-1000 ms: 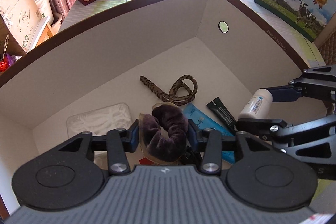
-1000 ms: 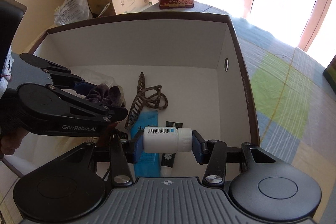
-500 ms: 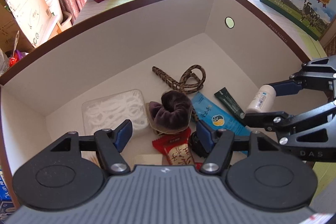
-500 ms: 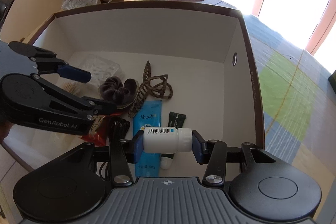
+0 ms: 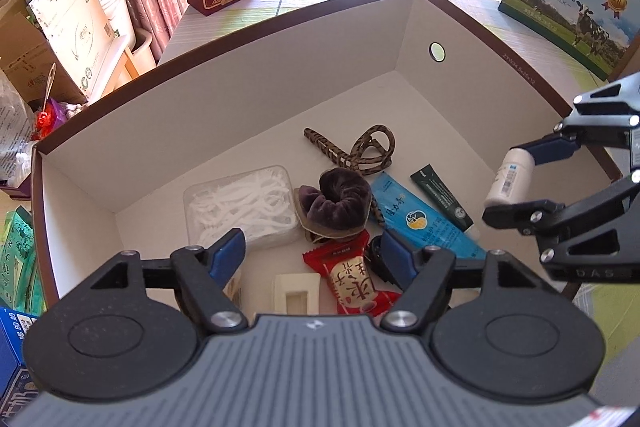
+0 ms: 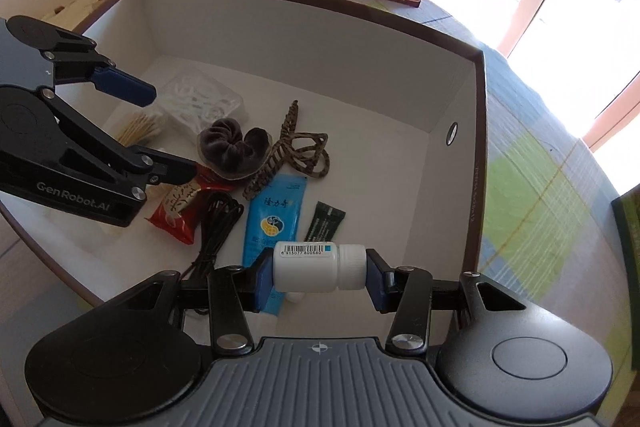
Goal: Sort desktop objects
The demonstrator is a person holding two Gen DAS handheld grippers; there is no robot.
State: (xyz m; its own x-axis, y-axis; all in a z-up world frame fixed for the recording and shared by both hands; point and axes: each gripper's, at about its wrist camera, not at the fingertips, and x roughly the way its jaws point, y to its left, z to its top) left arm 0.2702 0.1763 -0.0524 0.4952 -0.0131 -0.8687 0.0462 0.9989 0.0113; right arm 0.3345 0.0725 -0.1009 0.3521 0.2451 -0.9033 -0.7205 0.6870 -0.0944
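While the left gripper (image 5: 310,251) hangs over the near end of the white box (image 5: 224,83), its fingers (image 5: 228,253) are spreading with nothing between them. Below lie a clear case of floss picks (image 5: 240,205), a purple scrunchie (image 5: 336,205) beside it, a red snack packet (image 5: 352,277), a patterned hair claw (image 5: 352,151) and a blue tube (image 5: 416,217). Further right, the right gripper (image 6: 318,269) has its fingers clamped on a white bottle (image 6: 316,267), held sideways above the box.
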